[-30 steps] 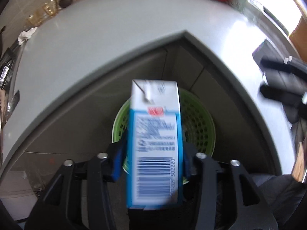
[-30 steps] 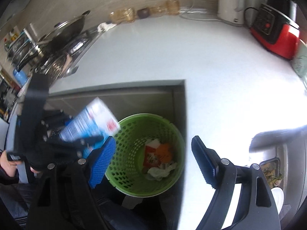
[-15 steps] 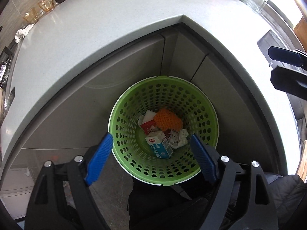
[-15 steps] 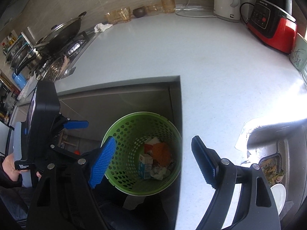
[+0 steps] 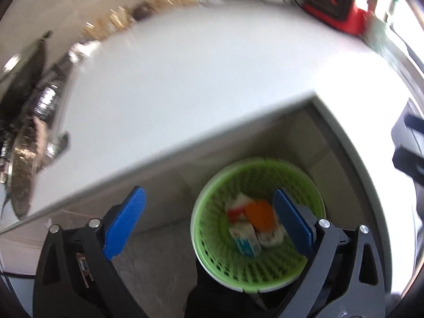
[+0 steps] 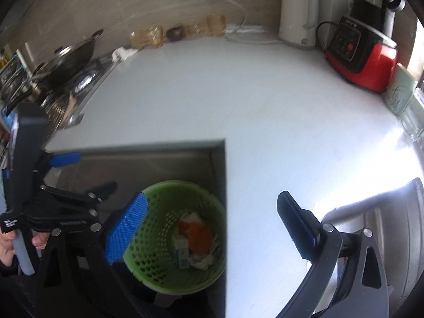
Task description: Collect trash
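No writing can be read at this moment: the print on the blue and white carton (image 5: 245, 242) is blurred, and the white lettering on the left gripper's black frame, seen from the right wrist view, is too small to make out.

The carton lies in the green basket (image 5: 212, 206), which stands on the floor in the inner corner of the white worktop (image 5: 185, 79). Beside the carton lie an orange scrap (image 5: 259, 216), a red and white wrapper (image 5: 235, 209) and crumpled paper (image 6: 204, 261). On the worktop's far edge stand a red and black appliance (image 6: 363, 58), a white kettle (image 6: 298, 18) and a row of amber glasses (image 6: 148, 35); a wok (image 6: 69, 58) sits on the stove at the left. Nothing lies between the grippers and the basket.

The left gripper (image 5: 209, 221) is spread wide above the basket, its jaws having just been opening, with nothing between its blue pads. The right gripper (image 6: 212, 228) is also spread wide, its jaws having just opened further, and holds nothing; a hand (image 6: 8, 243) grips the left gripper's handle.
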### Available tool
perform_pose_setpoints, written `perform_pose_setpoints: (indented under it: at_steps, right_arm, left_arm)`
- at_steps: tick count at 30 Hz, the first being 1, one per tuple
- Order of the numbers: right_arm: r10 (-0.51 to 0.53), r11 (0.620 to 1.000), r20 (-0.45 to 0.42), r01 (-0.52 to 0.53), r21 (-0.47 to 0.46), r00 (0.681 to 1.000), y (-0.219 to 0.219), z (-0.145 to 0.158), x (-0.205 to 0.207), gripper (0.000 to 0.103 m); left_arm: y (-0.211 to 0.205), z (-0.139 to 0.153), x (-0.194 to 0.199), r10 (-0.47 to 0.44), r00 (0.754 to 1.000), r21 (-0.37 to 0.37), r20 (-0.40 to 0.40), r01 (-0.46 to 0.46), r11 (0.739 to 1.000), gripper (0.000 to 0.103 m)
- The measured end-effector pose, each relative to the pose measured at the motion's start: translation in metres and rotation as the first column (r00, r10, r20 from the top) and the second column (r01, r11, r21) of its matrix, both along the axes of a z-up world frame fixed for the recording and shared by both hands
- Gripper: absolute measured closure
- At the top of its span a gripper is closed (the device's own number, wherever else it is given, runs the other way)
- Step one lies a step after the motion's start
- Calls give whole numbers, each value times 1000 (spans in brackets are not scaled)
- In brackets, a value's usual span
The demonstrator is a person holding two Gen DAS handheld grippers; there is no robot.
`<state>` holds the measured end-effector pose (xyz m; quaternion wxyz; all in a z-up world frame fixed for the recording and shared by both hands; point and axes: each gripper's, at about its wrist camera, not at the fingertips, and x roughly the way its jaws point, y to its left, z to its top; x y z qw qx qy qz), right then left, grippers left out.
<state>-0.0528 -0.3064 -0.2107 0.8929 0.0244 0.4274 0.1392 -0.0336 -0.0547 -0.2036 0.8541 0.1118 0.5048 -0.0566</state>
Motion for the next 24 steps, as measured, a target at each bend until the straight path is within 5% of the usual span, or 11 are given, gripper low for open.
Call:
perform_pose_setpoints:
  at_steps: [7, 24]
  right_arm:
    - [-70, 998, 100, 70, 3, 992, -7, 31, 21, 2]
    - [-164, 986, 265, 147, 83, 950, -18, 121, 50, 2]
  left_arm:
    - [2, 45, 23, 69, 985, 13, 157, -72, 997, 8]
    - [0, 147, 61, 111, 956, -110, 273, -83, 990, 8]
